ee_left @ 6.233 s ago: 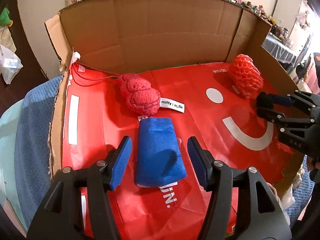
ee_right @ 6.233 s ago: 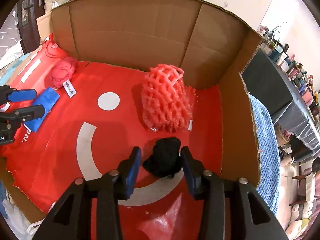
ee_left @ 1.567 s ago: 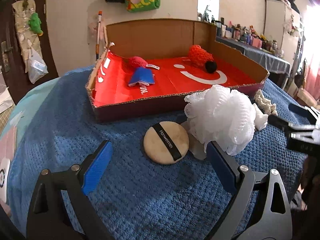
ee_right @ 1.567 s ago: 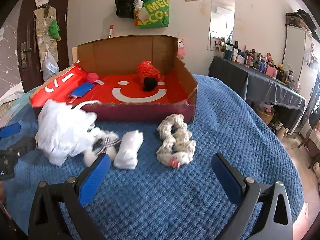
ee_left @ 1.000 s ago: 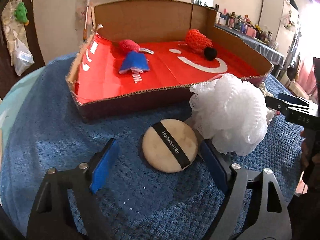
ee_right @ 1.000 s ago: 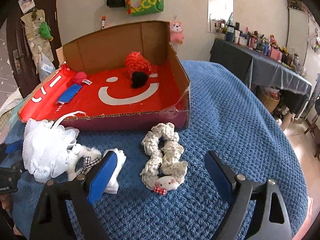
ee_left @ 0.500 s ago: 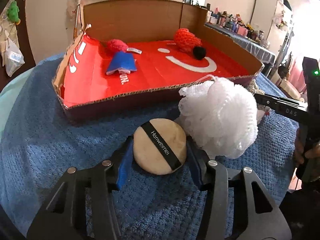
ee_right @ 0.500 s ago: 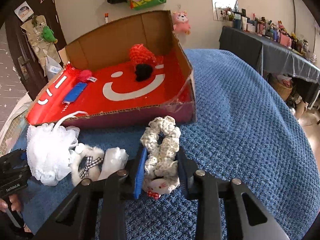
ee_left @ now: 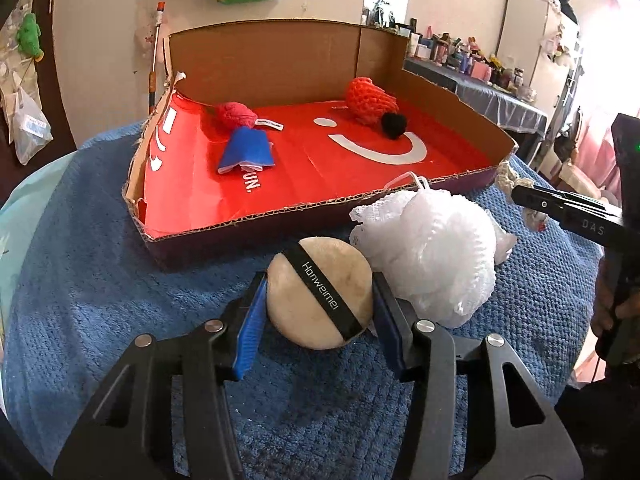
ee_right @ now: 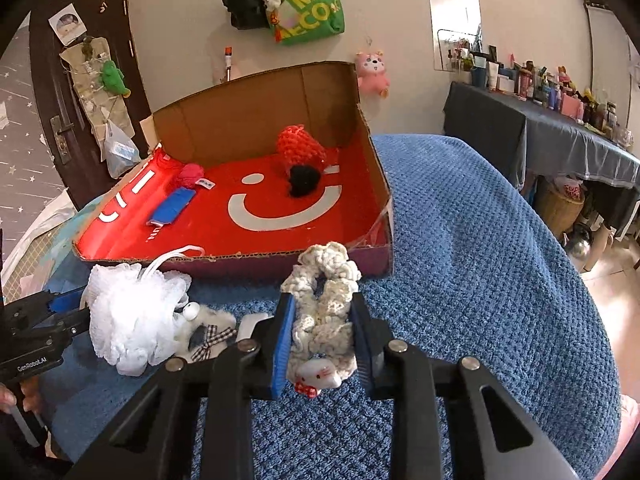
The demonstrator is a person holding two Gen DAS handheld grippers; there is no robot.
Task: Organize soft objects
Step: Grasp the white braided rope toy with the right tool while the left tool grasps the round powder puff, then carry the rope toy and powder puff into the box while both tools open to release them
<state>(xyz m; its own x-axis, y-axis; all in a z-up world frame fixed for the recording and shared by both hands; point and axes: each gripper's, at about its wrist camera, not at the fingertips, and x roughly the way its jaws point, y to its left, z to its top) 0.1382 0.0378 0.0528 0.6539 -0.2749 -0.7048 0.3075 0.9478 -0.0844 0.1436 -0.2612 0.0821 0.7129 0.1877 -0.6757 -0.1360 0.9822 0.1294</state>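
My left gripper (ee_left: 318, 294) is shut on a round beige powder puff (ee_left: 316, 292) with a black strap, just in front of the cardboard box (ee_left: 224, 232). A white mesh bath pouf (ee_left: 432, 248) lies against the puff's right side. In the right wrist view my right gripper (ee_right: 322, 320) is shut on a cream crocheted scrunchie (ee_right: 324, 304) with a small white cat charm, held in front of the box's (ee_right: 376, 184) near right corner. Inside the box lie a blue cloth (ee_left: 248, 152), a pink plush (ee_left: 236, 116), an orange knit piece (ee_left: 368, 98) and a black pompom (ee_left: 394, 124).
A blue knitted blanket (ee_right: 480, 240) covers the surface. A fluffy white item with a checked bow (ee_right: 208, 332) and a white pad lie between the pouf (ee_right: 128, 320) and the scrunchie. A dark cluttered table (ee_right: 540, 128) stands at the right. A hand holds the left tool at the frame's edge.
Both grippers closed from wide open: the left onto the powder puff, the right onto the scrunchie. Both objects now sit slightly raised between the pads.
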